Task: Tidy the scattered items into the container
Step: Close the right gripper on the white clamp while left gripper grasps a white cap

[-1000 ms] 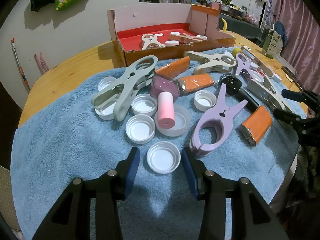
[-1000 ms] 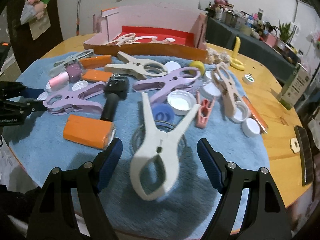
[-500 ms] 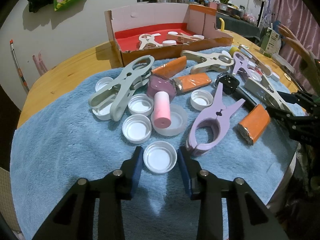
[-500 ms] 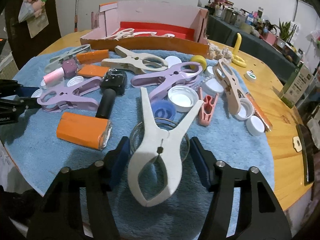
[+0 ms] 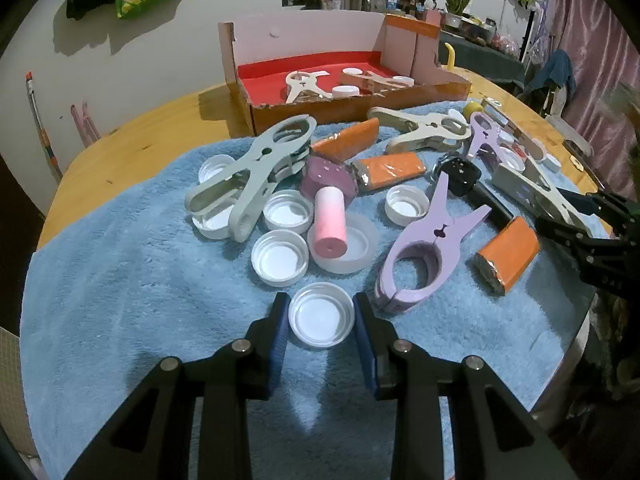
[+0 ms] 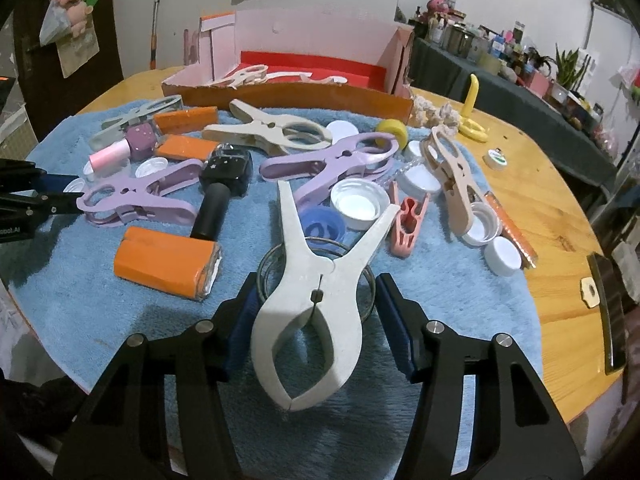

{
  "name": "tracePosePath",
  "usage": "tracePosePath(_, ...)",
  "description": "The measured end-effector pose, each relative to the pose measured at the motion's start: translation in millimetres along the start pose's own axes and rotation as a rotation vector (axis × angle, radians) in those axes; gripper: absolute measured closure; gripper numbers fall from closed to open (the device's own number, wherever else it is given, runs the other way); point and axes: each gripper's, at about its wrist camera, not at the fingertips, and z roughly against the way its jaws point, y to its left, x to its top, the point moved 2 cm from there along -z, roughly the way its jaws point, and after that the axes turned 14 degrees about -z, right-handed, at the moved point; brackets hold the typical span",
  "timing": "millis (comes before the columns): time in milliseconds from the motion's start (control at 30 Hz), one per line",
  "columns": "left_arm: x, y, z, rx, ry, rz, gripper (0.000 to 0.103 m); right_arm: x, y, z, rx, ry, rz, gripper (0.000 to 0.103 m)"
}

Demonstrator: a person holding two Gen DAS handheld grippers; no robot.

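The left gripper [image 5: 322, 320] is clamped on a white bottle cap [image 5: 322, 315] near the front edge of the blue towel [image 5: 120, 300] — both pads touch its rim. The right gripper [image 6: 314, 308] is closed around a white clothes peg [image 6: 310, 308] lying over a glass jar [image 6: 272, 268] at the towel's front. The cardboard box [image 5: 332, 76] sits at the table's far edge, just beyond the towel.

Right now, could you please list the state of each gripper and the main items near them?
left gripper: shut on white cap
white cap: open side up, on towel
right gripper: jaws around the wire ring, contact unclear
white clamp: lying across wire ring
cardboard box: open, partly filled
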Motion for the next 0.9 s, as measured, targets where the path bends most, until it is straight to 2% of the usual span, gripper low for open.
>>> tracePosePath(900, 3, 1, 7, 0.007, -0.016, 0.000, 0.069, 14, -5, 25, 0.030, -0.112, -0.019, 0.049)
